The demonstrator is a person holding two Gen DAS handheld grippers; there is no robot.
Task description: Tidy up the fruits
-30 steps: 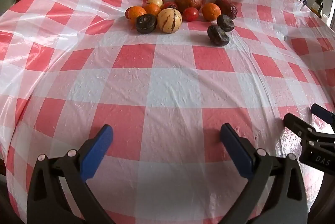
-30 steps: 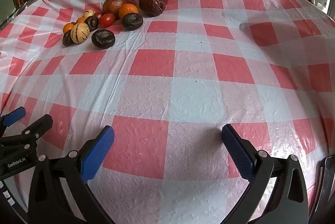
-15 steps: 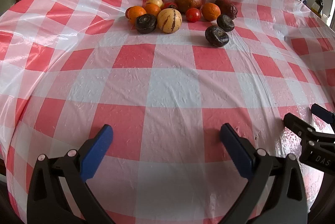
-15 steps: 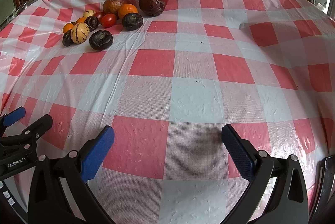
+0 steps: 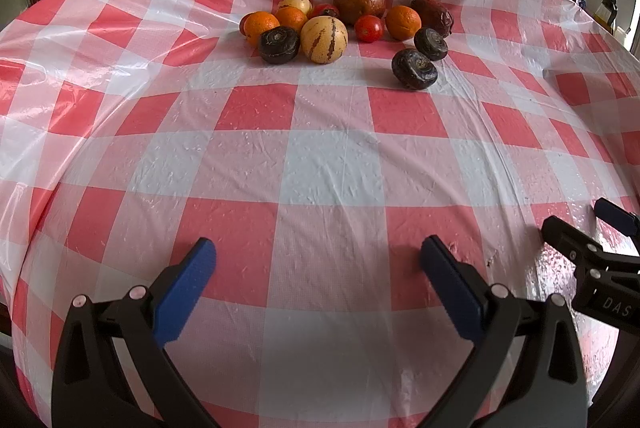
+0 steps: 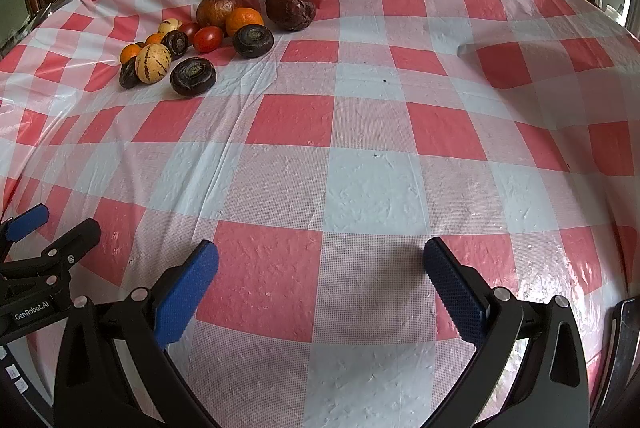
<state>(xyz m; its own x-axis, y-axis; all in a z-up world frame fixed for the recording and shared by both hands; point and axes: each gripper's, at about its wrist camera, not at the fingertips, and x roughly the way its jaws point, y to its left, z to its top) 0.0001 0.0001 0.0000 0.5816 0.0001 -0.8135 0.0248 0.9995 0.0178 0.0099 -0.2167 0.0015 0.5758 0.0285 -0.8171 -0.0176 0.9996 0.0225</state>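
Both grippers hover low over a red-and-white checked tablecloth, fingers spread wide and empty: the left gripper and the right gripper touch nothing. The fruits sit clustered at the far side of the table, well apart from both tools: oranges, striped yellow melons, a red tomato, a brown apple and 3 dark purple fruits, 1 of them lying apart at the front. Compared with 1 second ago, the cluster appears slightly higher in both views; the grippers stay open. Only the right wrist view shows a raised fold in the cloth clearly.
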